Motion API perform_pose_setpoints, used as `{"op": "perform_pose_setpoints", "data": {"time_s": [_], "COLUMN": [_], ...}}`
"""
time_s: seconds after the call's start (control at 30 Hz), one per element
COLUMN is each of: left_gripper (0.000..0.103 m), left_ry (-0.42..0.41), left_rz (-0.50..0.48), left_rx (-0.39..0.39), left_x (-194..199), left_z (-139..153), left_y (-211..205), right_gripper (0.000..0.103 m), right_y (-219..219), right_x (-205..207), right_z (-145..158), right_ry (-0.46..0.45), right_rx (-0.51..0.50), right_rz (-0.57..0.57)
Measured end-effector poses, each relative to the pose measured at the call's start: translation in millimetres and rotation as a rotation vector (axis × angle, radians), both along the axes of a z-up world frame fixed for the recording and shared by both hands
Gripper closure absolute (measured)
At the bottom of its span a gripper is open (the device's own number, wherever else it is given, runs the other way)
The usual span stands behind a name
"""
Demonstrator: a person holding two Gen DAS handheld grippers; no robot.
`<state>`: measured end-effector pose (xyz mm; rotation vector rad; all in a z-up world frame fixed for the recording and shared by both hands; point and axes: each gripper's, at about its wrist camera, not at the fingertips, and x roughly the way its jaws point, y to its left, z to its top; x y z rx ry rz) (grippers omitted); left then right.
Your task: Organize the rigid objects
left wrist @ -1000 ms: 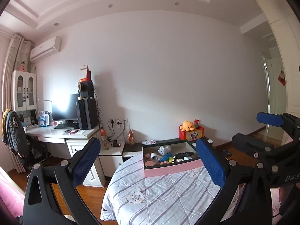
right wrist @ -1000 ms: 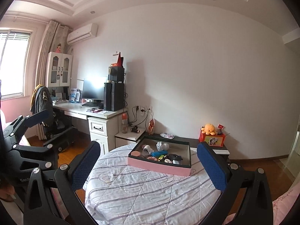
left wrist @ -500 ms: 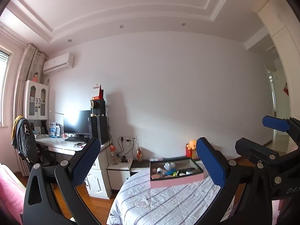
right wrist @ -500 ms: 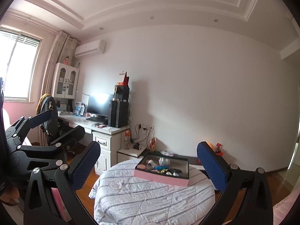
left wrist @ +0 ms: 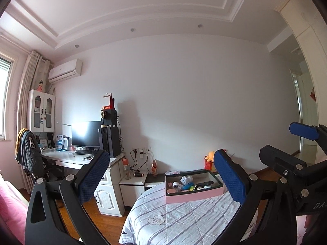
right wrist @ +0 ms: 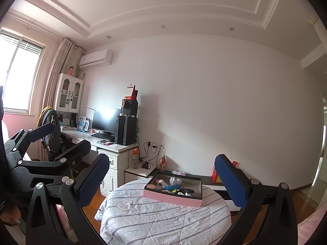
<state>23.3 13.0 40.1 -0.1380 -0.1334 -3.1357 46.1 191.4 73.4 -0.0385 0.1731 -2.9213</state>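
Both claws, left claw [left wrist: 161, 175] and right claw [right wrist: 162, 178], gape wide above the pink box [right wrist: 173, 197] on the striped quilt [right wrist: 163, 218].

Striped quilt [right wrist: 163, 218] bare ahead of pink box [right wrist: 173, 189]. Box crowded: white figurine [right wrist: 175, 181], blue toy [right wrist: 171, 187]. White desk [right wrist: 114, 153] stands well left.

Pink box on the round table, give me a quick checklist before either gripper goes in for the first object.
1. Left gripper open and holding nothing: ok.
2. Right gripper open and holding nothing: ok.
3. Pink box in view of both cameras: ok.
4. Box open on top, small items visible inside: ok.
5. Grippers close enough to reach the box: not ok, both are held back from the round table, angled up at the wall.
6. Which items are rigid and graspable: cannot tell, too small.
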Motion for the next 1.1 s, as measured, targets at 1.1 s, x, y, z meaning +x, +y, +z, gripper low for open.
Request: {"op": "perform_pose_setpoints", "data": {"time_s": [1.1], "left_gripper": [0.0], "left_ry": [-0.022], "left_rz": [0.004], "left_rx": [-0.01], "left_x": [-11], "left_z": [-8], "left_y": [-6], "right_gripper": [0.0], "right_y": [-8], "right_x": [-6], "right_z": [-8], "right_ry": [-0.048], "right_rx": [0.005], "right_rz": [-0.002]}}
